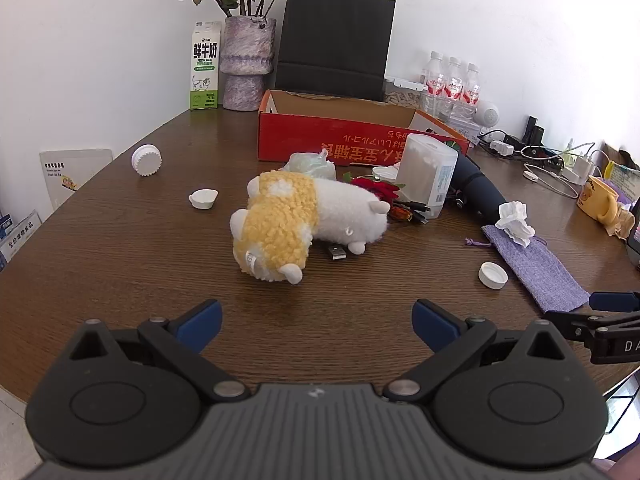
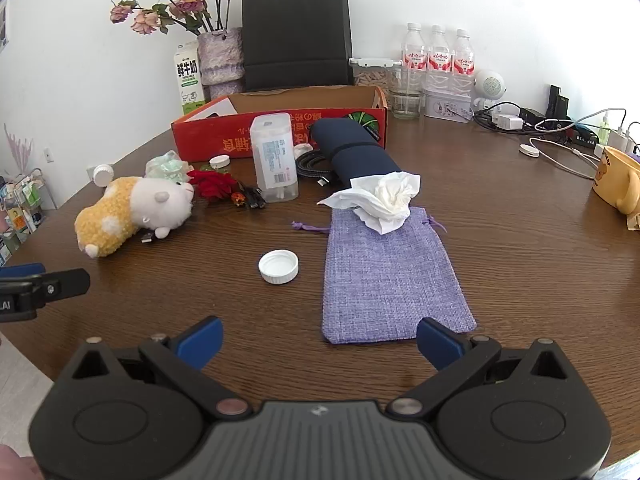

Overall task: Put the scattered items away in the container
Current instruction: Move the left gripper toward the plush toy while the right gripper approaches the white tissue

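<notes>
A red cardboard box [image 1: 340,140] [image 2: 224,136] stands open at the back of the brown table. In front of it lie a yellow-and-white plush toy [image 1: 296,220] [image 2: 128,212], a clear cotton-swab box [image 1: 428,176] [image 2: 275,160], a dark blue roll [image 1: 478,188] [image 2: 352,148], a crumpled tissue [image 1: 516,218] [image 2: 384,198] on a purple cloth pouch [image 1: 540,268] [image 2: 388,276], a red fabric flower [image 2: 212,184] and white caps [image 1: 493,275] [image 2: 278,266]. My left gripper [image 1: 316,322] hangs open before the plush. My right gripper [image 2: 320,340] is open at the pouch's near edge.
A black paper bag [image 1: 336,40], a flower vase [image 1: 248,64], a milk carton [image 1: 205,68] and water bottles [image 2: 438,56] line the wall. Chargers and cables [image 2: 560,136] and a yellow mug [image 2: 618,180] sit at right. A white jar [image 1: 146,160] and small cup [image 1: 203,198] lie left.
</notes>
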Action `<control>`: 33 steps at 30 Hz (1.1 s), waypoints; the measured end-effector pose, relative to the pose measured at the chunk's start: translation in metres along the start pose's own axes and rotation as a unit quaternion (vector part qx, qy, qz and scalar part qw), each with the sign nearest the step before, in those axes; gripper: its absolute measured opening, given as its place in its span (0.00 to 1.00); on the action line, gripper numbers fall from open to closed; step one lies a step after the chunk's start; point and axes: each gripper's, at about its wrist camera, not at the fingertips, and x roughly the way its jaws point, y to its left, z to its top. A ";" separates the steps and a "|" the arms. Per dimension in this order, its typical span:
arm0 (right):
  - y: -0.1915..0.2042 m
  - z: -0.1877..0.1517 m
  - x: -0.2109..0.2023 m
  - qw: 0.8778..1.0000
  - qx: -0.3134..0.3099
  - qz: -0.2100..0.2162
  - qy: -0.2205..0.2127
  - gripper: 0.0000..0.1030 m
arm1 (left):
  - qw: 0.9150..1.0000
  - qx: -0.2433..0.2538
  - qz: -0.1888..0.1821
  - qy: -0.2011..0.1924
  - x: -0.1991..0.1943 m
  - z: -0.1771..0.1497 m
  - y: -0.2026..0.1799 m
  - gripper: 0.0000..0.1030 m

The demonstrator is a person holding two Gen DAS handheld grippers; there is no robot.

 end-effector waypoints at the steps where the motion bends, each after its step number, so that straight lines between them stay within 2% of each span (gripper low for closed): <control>1: 0.000 0.000 0.000 1.000 0.000 0.000 0.000 1.00 | 1.000 0.000 0.000 0.001 0.000 0.001 0.000 1.00; 16: -0.003 0.002 0.004 1.000 0.002 -0.006 -0.001 1.00 | 1.000 0.004 0.002 0.001 0.005 0.002 -0.002 1.00; 26: -0.019 0.013 0.014 0.999 0.007 -0.036 -0.012 1.00 | 1.000 0.006 0.021 -0.008 0.017 0.015 0.001 1.00; 33: -0.025 0.023 0.029 0.999 0.008 -0.038 -0.011 1.00 | 0.999 0.016 0.033 -0.009 0.034 0.027 0.002 1.00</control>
